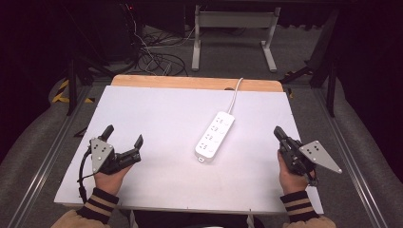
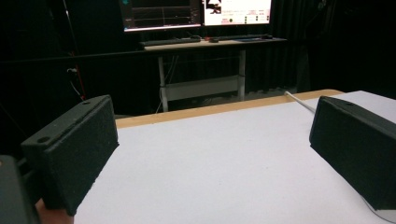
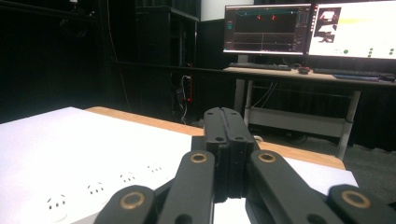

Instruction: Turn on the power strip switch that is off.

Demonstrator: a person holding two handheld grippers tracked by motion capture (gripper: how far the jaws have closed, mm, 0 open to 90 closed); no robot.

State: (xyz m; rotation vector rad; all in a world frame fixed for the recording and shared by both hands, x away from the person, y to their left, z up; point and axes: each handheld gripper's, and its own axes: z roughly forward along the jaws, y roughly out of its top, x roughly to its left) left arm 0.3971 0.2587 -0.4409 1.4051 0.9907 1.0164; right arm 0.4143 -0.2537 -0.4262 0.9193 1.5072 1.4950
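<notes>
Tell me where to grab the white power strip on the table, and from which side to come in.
Grip the power strip across its narrow width, near the cordless near end, coming straight down from above. It lies flat and slanted on the white table, with long parallel sides that suit two jaws. Its cord leaves the far end. The open left gripper looks readier than the shut right gripper.
</notes>
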